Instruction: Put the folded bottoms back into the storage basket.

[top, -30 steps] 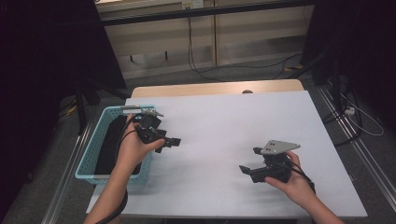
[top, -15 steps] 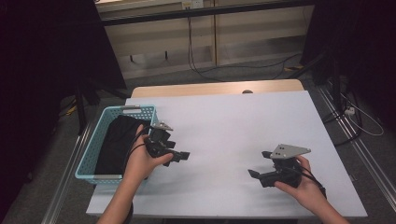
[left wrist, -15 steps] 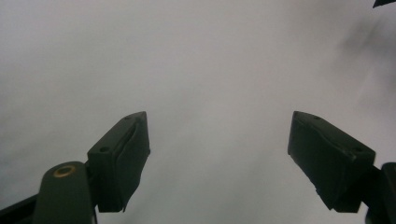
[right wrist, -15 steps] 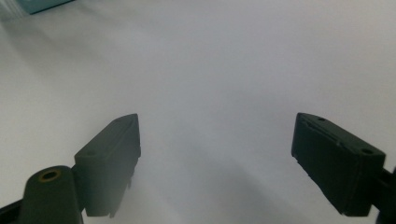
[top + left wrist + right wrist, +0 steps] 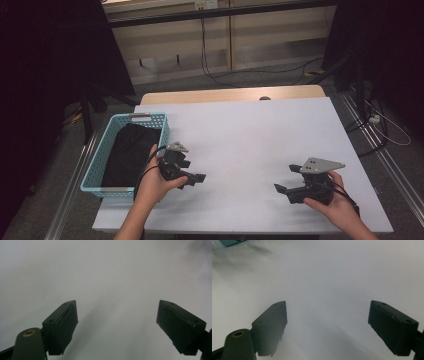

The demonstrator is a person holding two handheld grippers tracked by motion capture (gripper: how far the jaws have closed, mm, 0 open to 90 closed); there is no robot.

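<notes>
Lying lengthwise in the basket (image 5: 95, 165), the black cloth (image 5: 127, 160) runs near-to-far; my left gripper (image 5: 197, 178) just beside it has just been opening, my right gripper (image 5: 280, 190) gapes, both hold nothing.

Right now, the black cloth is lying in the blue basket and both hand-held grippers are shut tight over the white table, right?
Not quite. The black cloth is in the blue basket, but neither hand-held gripper is shut. The left gripper view and right gripper view show each pair of jaws standing wide apart over the white table, with nothing between them.
</notes>
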